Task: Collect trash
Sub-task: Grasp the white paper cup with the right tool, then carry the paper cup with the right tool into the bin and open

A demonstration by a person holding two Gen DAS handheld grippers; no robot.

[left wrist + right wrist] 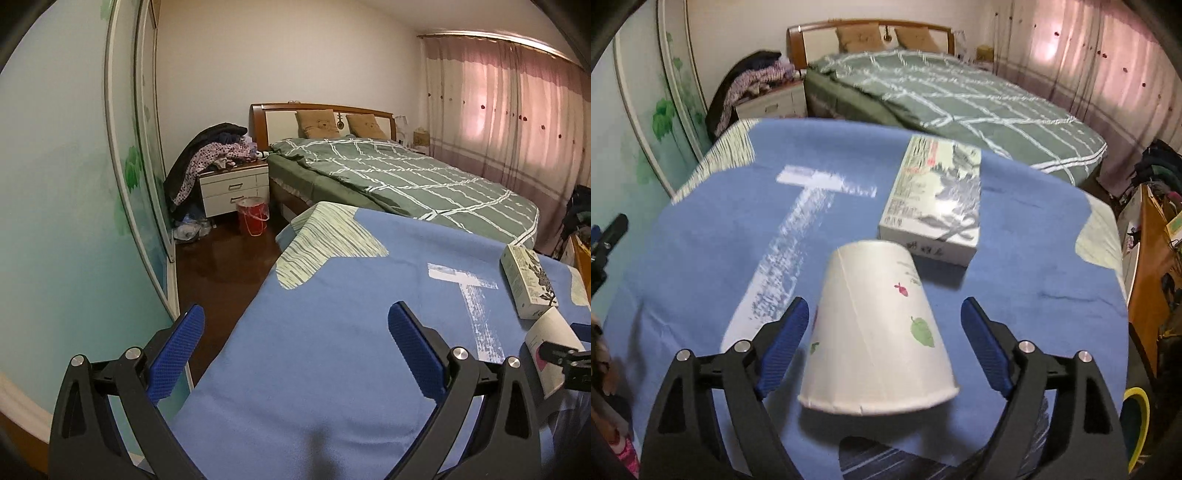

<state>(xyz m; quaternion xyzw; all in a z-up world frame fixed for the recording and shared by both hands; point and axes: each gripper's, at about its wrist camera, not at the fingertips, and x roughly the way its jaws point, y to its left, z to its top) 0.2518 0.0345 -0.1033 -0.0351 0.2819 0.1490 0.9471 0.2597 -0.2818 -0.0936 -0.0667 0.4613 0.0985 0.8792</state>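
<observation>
One paper cup (875,328) lies tipped between the spread right hand-held gripper (884,325), ungrasped. One box (936,199) beyond; its print unreadable. Left hand-held gripper (295,325) released, empty.

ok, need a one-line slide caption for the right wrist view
Open right gripper straddles an upside-down paper cup on a blue cloth, printed box just beyond.

Both wrist views look forward (low, close) across the blue cloth (314,350) toward the bed (960,99).
</observation>
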